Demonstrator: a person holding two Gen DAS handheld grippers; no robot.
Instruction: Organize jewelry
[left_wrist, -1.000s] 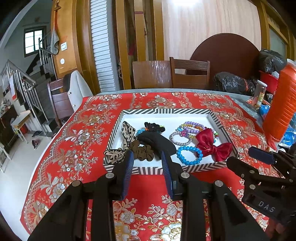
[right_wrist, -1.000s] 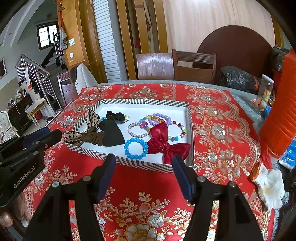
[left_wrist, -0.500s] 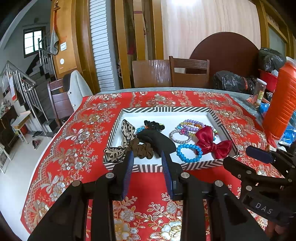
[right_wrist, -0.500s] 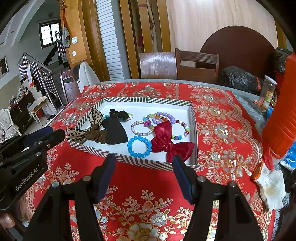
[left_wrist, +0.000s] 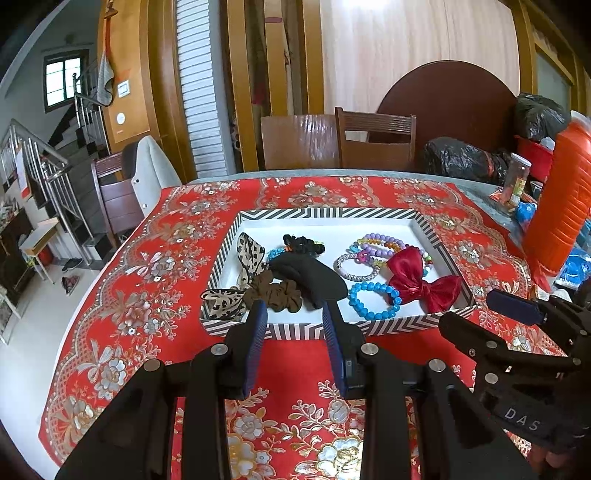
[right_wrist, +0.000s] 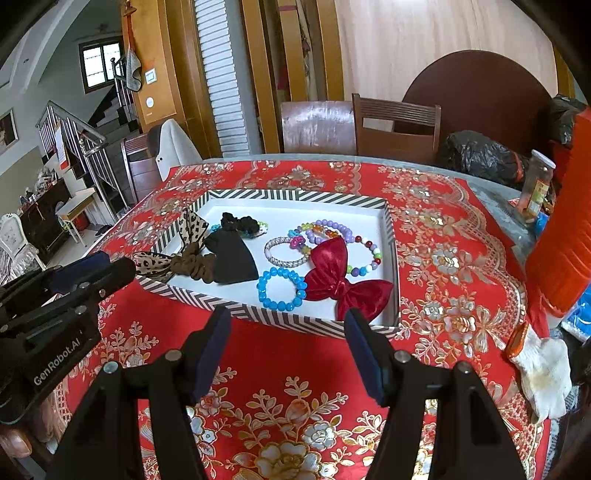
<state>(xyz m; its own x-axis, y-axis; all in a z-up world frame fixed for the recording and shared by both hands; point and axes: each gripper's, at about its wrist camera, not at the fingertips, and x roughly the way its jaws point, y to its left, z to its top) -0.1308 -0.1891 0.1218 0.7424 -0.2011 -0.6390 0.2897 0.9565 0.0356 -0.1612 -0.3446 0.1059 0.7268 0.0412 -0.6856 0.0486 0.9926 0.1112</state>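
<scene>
While both tongs are hovering above the red floral cloth (right_wrist: 443, 258) covering the worktop (left_wrist: 476, 192), the striped tray (left_wrist: 424, 321) is lying just beyond their tips, holding the jewelry and hair pieces. Left tongs (left_wrist: 295, 325) are standing partly open with nothing between the blue pads, their tips lining up with the tray's near wall. Right tongs (right_wrist: 286, 325) are gaping wider, likewise gripping nothing, and are pointing toward the tray's near right corner. Inside the tray, a blue bead bracelet (right_wrist: 280, 288) is resting against a red satin bow (right_wrist: 343, 280), which is overlapping a multicolour bead bracelet (right_wrist: 365, 251). A silver bracelet (right_wrist: 286, 251) is lying just behind the blue one, touching a purple bead bracelet (right_wrist: 332, 227). Toward the left, a black cloth piece (right_wrist: 232, 258) is sitting beside a brown scrunchie (right_wrist: 194, 264) and a leopard-print bow (right_wrist: 188, 232), one tail of which is draping over the tray's wall. A black scrunchie (right_wrist: 238, 223) is lying behind them. An orange container (right_wrist: 561, 229) is standing at the right, well apart from the tray.
</scene>
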